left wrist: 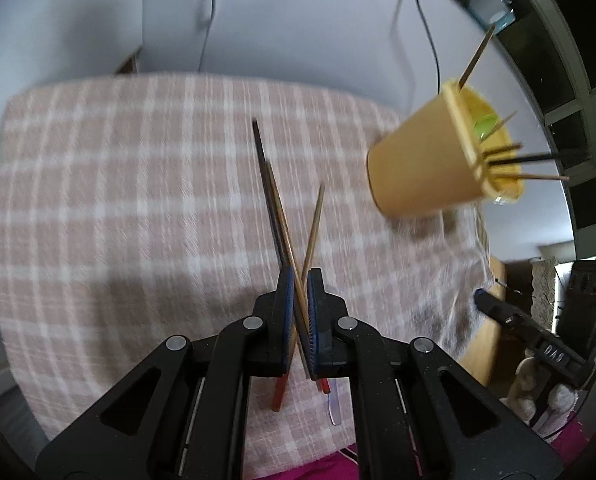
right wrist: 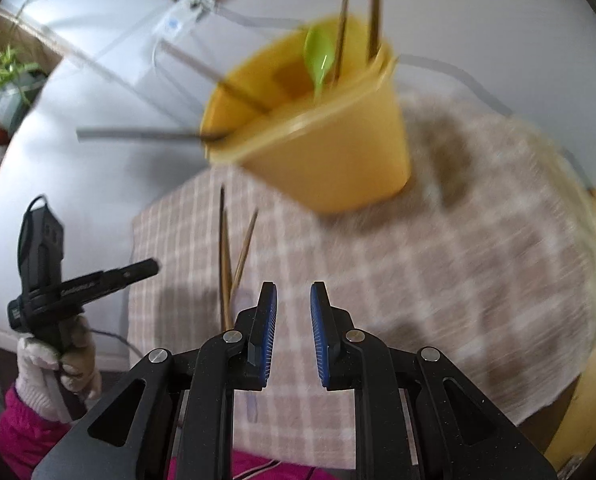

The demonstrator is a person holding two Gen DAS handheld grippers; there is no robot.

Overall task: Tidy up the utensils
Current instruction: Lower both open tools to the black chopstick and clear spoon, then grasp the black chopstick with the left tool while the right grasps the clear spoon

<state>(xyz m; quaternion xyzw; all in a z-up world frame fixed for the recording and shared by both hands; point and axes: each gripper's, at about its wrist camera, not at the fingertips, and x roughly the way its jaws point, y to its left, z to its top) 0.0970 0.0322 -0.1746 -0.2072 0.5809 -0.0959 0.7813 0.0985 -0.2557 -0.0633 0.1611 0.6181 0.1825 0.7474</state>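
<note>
My left gripper is shut on a bundle of chopsticks, dark and wooden, which cross between the blue pads and point away over the checked cloth. A yellow cup stands at the right and holds several chopsticks and a green spoon. In the right wrist view the cup is ahead of my right gripper, which is open and empty above the cloth. The held chopsticks show to its left.
A pink and white checked cloth covers the wooden table. A clear plastic utensil lies on the cloth under my left gripper. White wall and cables are behind. A potted plant is far left.
</note>
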